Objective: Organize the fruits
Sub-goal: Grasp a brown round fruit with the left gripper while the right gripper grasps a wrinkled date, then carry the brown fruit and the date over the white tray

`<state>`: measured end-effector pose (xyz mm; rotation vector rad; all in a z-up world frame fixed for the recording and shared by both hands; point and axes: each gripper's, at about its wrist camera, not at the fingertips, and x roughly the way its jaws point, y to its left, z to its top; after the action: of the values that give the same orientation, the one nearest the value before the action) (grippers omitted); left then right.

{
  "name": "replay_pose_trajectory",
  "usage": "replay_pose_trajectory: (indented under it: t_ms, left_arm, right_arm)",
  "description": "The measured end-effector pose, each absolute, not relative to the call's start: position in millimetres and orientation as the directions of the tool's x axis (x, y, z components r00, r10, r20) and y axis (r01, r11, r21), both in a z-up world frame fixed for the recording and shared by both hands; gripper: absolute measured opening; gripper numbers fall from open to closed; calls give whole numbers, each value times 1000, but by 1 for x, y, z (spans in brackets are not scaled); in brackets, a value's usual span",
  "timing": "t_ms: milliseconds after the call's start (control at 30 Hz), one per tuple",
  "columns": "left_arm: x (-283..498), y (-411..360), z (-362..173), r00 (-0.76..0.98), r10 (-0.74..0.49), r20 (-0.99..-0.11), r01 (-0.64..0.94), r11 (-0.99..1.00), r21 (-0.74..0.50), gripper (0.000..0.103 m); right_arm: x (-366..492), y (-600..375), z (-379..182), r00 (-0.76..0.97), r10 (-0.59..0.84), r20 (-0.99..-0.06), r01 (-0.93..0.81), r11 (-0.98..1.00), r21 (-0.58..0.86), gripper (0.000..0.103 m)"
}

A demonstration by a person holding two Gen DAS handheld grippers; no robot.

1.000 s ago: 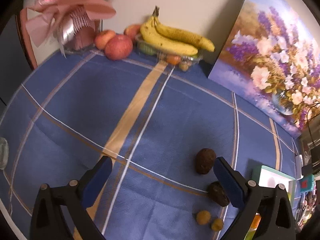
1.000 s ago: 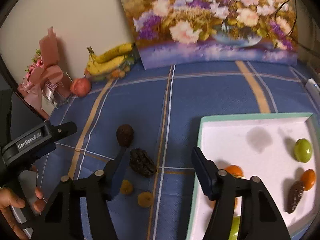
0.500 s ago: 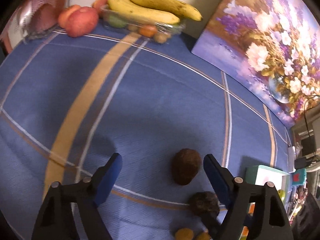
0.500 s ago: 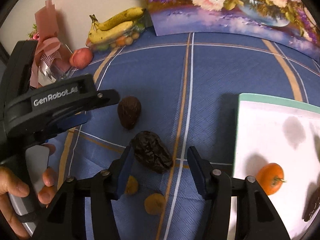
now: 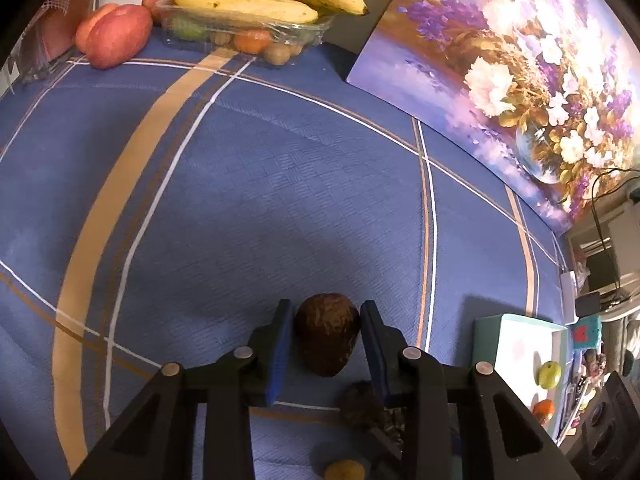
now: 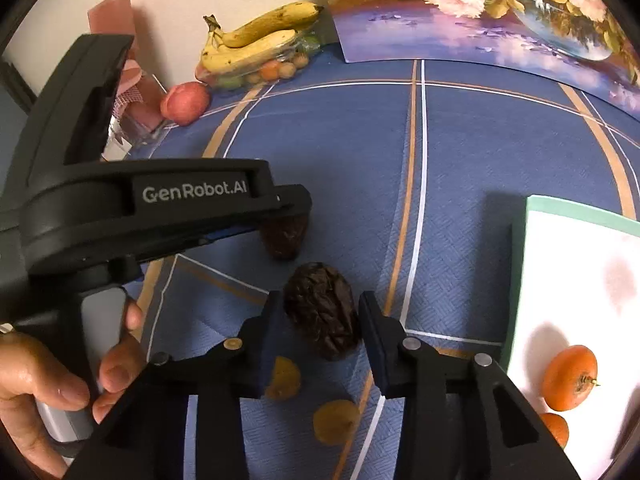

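Closing both now, left tool (image 5: 326, 344) pinching in on the brown fruit (image 5: 327, 334), right tool (image 6: 320, 338) narrowing on the wrinkled fruit (image 6: 322, 310), both on the counter (image 5: 280, 184); squeeze centred, gently, lift straight, then across to the tray (image 6: 520, 280).

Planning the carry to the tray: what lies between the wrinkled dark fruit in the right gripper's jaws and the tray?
Only bare blue tablecloth lies between the wrinkled fruit and the tray, as the right wrist view shows.
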<state>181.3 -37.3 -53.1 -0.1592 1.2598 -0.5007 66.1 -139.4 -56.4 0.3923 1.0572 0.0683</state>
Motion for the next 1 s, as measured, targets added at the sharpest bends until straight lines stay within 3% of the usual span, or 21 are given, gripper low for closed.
replay_pose_trajectory:
  t_ms: [133,567,1000]
  left_arm:
    - [180,-32,-47,235,-432,-871,270,889,-369,36]
    - [155,1,-6,336,-409,-849,234,909,-345,36]
    - [111,0,32,392,-427,-815,276,900,-339,36]
  right_arm:
    - [64,-141,-53,509,227,-831,137,931,338,28]
    - [32,-157,-31,556,167,-814,194,926,323,28]
    - [-11,-191,7,572,19,-820,351,898,266,29]
